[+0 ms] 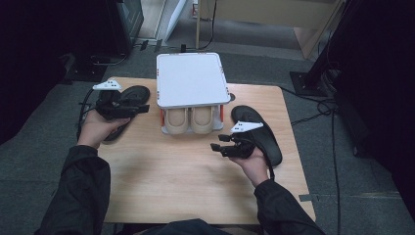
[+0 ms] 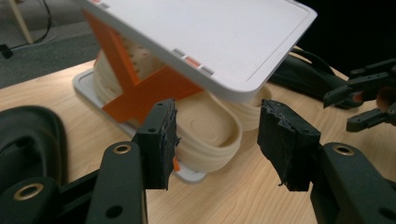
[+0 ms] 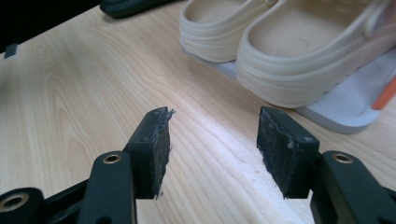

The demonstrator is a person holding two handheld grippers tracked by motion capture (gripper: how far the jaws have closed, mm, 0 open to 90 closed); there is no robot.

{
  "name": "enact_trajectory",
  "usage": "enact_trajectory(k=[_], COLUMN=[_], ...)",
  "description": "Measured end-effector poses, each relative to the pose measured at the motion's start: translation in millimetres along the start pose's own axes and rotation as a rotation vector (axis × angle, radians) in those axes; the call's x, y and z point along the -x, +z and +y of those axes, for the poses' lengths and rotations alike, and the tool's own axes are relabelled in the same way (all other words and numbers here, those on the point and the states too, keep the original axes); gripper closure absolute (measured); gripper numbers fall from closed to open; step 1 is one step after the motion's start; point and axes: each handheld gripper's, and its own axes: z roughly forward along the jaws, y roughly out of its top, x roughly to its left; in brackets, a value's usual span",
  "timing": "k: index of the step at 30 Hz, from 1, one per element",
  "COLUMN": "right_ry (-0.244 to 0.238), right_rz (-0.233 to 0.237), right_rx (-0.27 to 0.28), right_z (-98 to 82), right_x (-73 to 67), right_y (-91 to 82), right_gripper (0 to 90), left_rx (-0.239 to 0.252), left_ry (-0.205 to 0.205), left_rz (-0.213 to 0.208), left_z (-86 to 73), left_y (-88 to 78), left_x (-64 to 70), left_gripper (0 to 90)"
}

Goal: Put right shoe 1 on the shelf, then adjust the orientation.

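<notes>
Wooden table (image 1: 186, 181), viewed from above. White two-level rack (image 1: 192, 78) at 12 o'clock of the tabletop, flat top shelf bare, orange struts (image 2: 140, 88) between the levels. Pair of cream clogs (image 1: 190, 120) on the lower tray, side by side, heels toward the person; same clogs close up in the right gripper view (image 3: 289, 60), resting on the white tray, and in the left gripper view (image 2: 205, 126) under the tilted-looking shelf.

Left gripper (image 1: 134, 110) at 9 o'clock of the rack, over a black slipper (image 1: 132, 95) lying at the table's left edge. Jaws apart, nothing between the pads (image 2: 161, 140); bare wood and the near clog seen through the gap. Jaws aimed toward 3 o'clock, at the rack. Not touching the clogs.

Right gripper (image 1: 219, 145) at 5 o'clock of the rack, beside a second black slipper (image 1: 259, 134) lying at the table's right edge. Jaws wide, empty; pads (image 3: 156, 149) well apart, only tabletop between them. Clog heels near, at 1 o'clock in that gripper's own view, no contact.

Right gripper's open tips also visible at 3 o'clock of the left gripper view (image 2: 359, 100).

Dark sleeves (image 1: 83, 191) entering from 6 o'clock.
</notes>
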Motion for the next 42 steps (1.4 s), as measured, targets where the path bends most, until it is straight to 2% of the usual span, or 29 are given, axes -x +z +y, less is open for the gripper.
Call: enact_trajectory(k=[3,5,7,11,13,16,18,23,25,29,33,37,42], right_ry=[-0.027,-0.018,0.020,0.003,-0.003,0.010,0.016,0.007,0.011,0.024,0.023,0.016,0.008], right_rz=[-0.042,-0.038,-0.011,-0.013,-0.020,-0.018,-0.020,-0.026,-0.028,-0.027,-0.028,-0.026,-0.024], right_rx=[-0.003,0.000,0.011,0.029,0.024,0.023,0.020,0.012,0.014,-0.002,-0.005,-0.006,-0.005], right_z=[-3.9,-5.9,-6.1,-3.9,-4.2,-5.0,-5.4,-5.8,-5.9,-6.8,-6.9,-6.5,-5.3], right_x=[3.2,7.2,9.5,8.4,8.2,8.6,8.2,7.1,7.6,8.0,7.9,7.0,4.8], right_y=[-1.5,-2.2,-3.6,-7.2,-7.5,-7.4,-6.7,-4.4,-3.9,-2.4,-1.6,-1.9,-1.6], right_gripper=[44.0,44.1,44.0,43.6,43.6,43.6,43.7,44.0,44.2,44.5,45.1,45.4,45.7], left_rx=[-0.002,-0.001,-0.002,-0.018,-0.025,-0.060,-0.077,-0.094,-0.098,-0.105,-0.086,-0.087,-0.114], left_ry=[-0.012,-0.009,-0.018,-0.050,-0.050,-0.083,-0.099,-0.104,-0.097,-0.121,-0.129,-0.149,-0.178], left_rz=[0.013,0.023,0.029,0.048,0.061,0.062,0.080,0.121,0.122,0.128,0.168,0.187,0.202], left_z=[-7.7,-13.5,-19.7,-30.8,-36.1,-43.3,-47.1,-58.8,-64.0,-70.8,-73.6,-79.4,-87.7], left_y=[-0.8,-0.1,0.7,2.0,2.7,5.6,7.6,10.5,11.9,11.6,7.1,5.4,10.6], left_x=[-5.1,-8.5,-13.2,-23.3,-28.8,-38.7,-44.4,-59.4,-67.0,-78.5,-86.5,-96.1,-107.4], left_gripper=[46.6,45.9,45.8,46.4,46.7,48.3,49.4,53.8,54.9,63.9,69.2,72.1,72.4])
